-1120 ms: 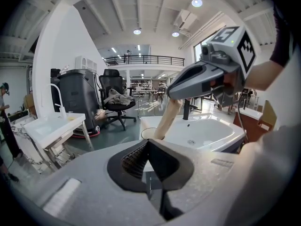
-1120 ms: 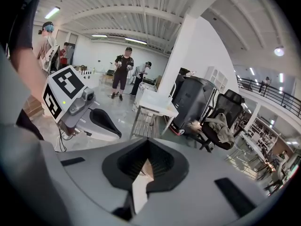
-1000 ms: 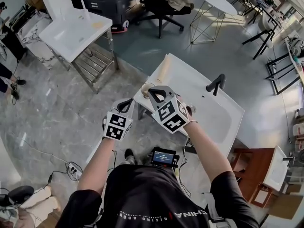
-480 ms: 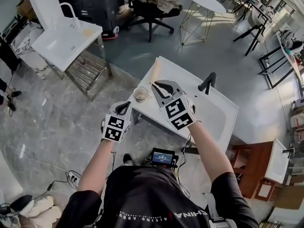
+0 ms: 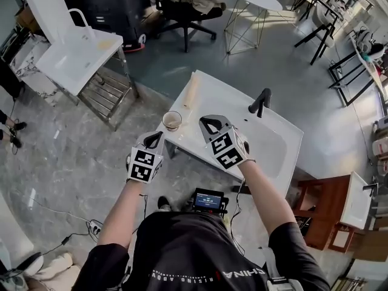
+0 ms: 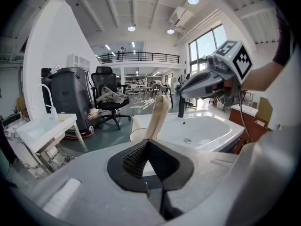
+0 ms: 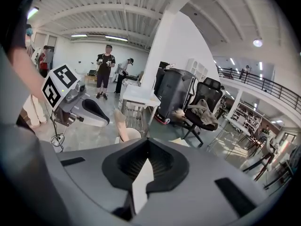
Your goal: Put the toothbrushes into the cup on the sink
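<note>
Right gripper (image 5: 207, 123) hovering over sink (image 5: 227, 93), jaws just closing fully, gripping nothing. Left gripper (image 5: 154, 138) pinching shut, empty. Cup (image 5: 172, 120) sitting just ahead, between both tips, beige toothbrush (image 7: 119, 122) poking out of it.

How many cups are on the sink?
1. The cup stands on the sink's left corner, just ahead of the left gripper. The right gripper covers part of the sink, so another could be hidden.
</note>
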The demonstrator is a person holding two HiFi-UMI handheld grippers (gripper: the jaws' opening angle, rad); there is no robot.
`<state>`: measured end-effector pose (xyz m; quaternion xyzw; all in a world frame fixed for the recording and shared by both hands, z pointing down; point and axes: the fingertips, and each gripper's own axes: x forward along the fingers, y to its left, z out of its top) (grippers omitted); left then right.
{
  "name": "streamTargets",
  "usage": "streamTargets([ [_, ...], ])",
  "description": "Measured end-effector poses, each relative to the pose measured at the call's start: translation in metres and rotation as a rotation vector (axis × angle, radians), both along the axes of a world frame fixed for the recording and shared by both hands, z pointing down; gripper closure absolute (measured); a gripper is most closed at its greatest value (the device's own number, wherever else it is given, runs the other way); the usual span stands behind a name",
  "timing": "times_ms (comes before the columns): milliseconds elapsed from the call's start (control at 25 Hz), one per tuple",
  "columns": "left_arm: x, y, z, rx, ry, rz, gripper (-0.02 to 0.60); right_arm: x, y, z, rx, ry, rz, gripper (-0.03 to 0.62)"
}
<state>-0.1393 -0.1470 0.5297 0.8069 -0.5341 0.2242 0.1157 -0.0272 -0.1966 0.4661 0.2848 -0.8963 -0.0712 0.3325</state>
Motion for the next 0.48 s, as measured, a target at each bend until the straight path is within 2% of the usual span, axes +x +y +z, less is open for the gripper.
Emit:
streamTargets([
  [480, -0.001, -0.008, 0.007, -0.019, -0.039, -0.045, 0.577, 0.002, -0.025, 0.03, -0.055, 0.012, -0.049, 0.583],
])
